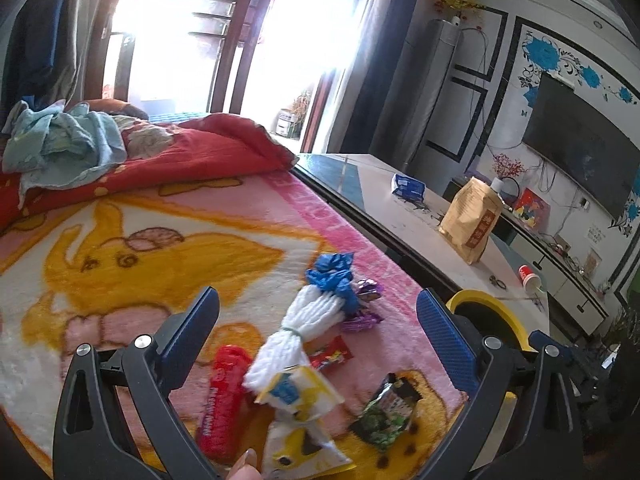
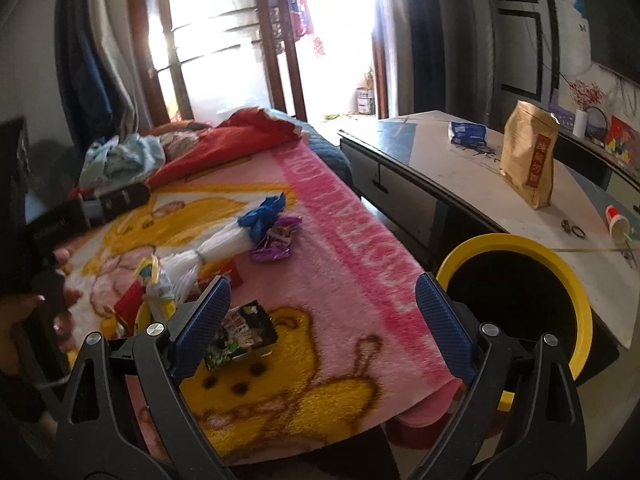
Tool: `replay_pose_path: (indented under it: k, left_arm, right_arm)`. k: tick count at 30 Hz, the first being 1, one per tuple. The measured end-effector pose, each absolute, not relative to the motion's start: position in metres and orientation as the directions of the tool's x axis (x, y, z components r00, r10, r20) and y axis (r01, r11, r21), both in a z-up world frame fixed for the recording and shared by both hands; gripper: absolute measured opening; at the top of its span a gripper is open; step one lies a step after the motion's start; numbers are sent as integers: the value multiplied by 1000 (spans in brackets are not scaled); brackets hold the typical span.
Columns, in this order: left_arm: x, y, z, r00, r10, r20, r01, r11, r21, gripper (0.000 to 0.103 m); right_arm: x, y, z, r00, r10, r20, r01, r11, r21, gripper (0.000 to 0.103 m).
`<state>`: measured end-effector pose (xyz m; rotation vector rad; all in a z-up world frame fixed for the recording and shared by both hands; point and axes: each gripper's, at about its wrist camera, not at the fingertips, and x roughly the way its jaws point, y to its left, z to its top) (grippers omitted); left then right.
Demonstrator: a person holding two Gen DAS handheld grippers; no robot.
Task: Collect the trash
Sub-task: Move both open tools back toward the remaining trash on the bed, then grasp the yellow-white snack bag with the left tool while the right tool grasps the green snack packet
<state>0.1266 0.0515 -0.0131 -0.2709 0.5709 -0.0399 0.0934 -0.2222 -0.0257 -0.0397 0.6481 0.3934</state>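
Several pieces of trash lie together on a pink and yellow cartoon blanket (image 1: 168, 248) that covers the bed. Among them are a white foam net (image 1: 308, 320) with a blue crumpled wrapper (image 1: 334, 276) at its far end, two purple candy wrappers (image 1: 362, 308), a red packet (image 1: 222, 396), a yellow and white snack bag (image 1: 298, 396) and a dark green snack wrapper (image 1: 386, 412).

The left gripper (image 1: 318, 328) hangs above this pile with its blue fingers wide apart, grasping nothing. The right gripper (image 2: 322, 312) is also spread wide and empty; the green wrapper lies just beside its left finger.

A round bin with a yellow rim (image 2: 560, 264) stands on the floor between the bed edge and a low table (image 2: 460, 184). On the table stand a brown paper bag (image 2: 528, 160), a blue packet (image 2: 466, 133) and a red paper cup (image 2: 616, 220) lying on its side.

At the far end of the bed lie a red quilt (image 1: 192, 152) and light blue clothes (image 1: 64, 140). Behind them, strong daylight comes through a big window with brown frames (image 1: 236, 40). A dark television (image 1: 580, 140) hangs on the wall with blue flowers.
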Motion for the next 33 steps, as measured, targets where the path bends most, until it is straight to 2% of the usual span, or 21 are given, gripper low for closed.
replay_pose_path:
  k: [16,17,20,22,27,29,33]
  left_arm:
    - [114,77,-36,778,-152,-609,-27,961,-275,95]
    - [113,76,-38,772,-164,-614,-20,959,-282,93]
    - [114,74,-46,744,-213,-633,7,950,-311,81]
    - [115,72,-50,730,-229,-644,15,947,-320,79]
    - [118,61,-58,706,-249,-663,35,947,-318,67]
    - [119,58,-60,702,-248,-668,35,948,-315,64]
    - [122,50,-64,698,-231,-678,34,956,-290,63]
  right_arm:
    - [107,-185,-61,617,387,-685,-446,889,100,85]
    - [108,-184,-63,611,388,-690,-447,888,103,85]
    - [112,-179,-70,593,399,-699,-465,879,108,82]
    - [114,-176,-75,573,412,-709,-479,870,118,77]
    - [122,-170,-89,534,425,-731,-505,854,127,71]
    - [124,-168,-95,515,425,-745,-516,847,127,68]
    - [126,-170,-102,495,439,-750,-517,843,152,64]
